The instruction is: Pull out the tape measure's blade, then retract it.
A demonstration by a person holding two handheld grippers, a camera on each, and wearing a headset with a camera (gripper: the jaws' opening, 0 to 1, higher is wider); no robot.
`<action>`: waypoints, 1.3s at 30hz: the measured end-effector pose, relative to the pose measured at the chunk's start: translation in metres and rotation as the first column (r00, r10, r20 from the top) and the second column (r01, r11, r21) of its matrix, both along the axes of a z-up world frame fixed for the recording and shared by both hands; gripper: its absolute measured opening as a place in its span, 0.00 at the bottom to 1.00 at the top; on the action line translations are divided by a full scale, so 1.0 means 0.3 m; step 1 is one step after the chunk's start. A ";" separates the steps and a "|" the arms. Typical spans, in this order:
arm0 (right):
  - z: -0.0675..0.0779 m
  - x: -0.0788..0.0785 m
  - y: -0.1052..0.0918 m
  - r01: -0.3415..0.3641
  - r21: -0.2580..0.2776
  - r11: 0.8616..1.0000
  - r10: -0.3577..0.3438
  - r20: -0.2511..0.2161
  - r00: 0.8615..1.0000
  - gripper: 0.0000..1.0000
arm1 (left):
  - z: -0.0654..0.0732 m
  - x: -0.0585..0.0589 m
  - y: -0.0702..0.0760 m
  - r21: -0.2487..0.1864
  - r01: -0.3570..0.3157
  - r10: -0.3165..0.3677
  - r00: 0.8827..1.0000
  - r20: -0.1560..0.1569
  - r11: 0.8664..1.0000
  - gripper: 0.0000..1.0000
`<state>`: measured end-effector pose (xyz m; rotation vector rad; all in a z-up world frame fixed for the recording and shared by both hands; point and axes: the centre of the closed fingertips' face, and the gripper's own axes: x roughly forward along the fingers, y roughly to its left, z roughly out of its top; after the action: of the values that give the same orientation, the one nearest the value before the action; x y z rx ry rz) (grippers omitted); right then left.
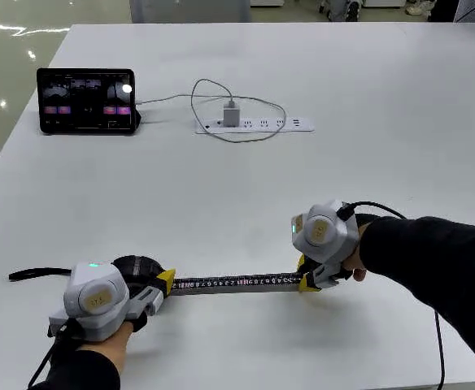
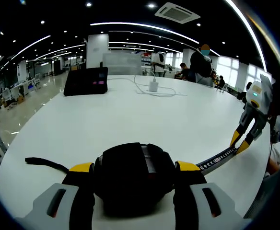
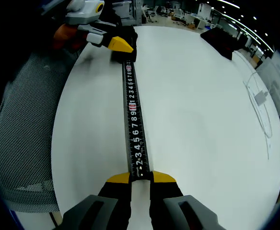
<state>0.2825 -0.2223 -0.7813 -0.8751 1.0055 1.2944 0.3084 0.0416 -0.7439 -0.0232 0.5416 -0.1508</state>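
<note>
Mid-pull, by the look of it. At the lower left of the head view the left tool (image 1: 160,286) is clamped around the black tape measure case (image 1: 138,268), a yellow-tipped jaw hugging each side. At lower centre-right the right tool (image 1: 309,281) is pinched narrow on the tip of the blade (image 1: 233,283). The blade lies flat on the desk (image 1: 319,179) between the two tools, numbers up.

To do this step well, I'd say draw the right tool straight along the blade's own line and low to the desk. The left tool should pin the case so it neither slides nor twists. For the retract, walking the tip back under grip looks safer than letting go, since a freed blade could whip home.

Now the room to move. The desk's near edge runs just below both tools, so drifting toward the person is the risk. To the right, bare white surface runs toward the lower-right corner, which gives some travel before that edge. The tablet (image 1: 85,100) at upper left and the power strip (image 1: 254,125) at upper centre, with its looped cable, sit well apart. A black strap (image 1: 38,274) trails left from the case, clear of the pull.
</note>
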 end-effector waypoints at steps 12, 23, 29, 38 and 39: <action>0.000 -0.004 0.016 -0.002 0.002 1.000 0.002 -0.003 1.000 0.10 | -0.005 0.001 0.001 -0.004 0.003 -0.003 1.000 -0.008 1.000 0.63; 0.002 -0.004 0.027 0.000 -0.001 1.000 0.000 -0.003 1.000 0.10 | -0.008 0.000 0.002 -0.010 0.003 -0.003 1.000 -0.015 1.000 0.63; 0.003 -0.007 0.033 -0.004 -0.013 1.000 0.004 0.001 1.000 0.10 | -0.009 -0.002 0.002 -0.012 0.004 -0.005 1.000 -0.021 1.000 0.63; 0.002 -0.004 0.040 0.000 -0.009 1.000 0.000 0.002 1.000 0.10 | -0.012 -0.003 0.002 -0.014 0.005 -0.005 1.000 -0.029 1.000 0.63; 0.002 -0.004 0.040 0.000 -0.010 1.000 0.000 0.002 1.000 0.10 | -0.012 -0.002 0.002 -0.015 0.005 -0.005 1.000 -0.028 1.000 0.63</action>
<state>0.2812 -0.2101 -0.7806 -0.8835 1.0114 1.2896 0.3078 0.0422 -0.7474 -0.0386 0.5690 -0.1595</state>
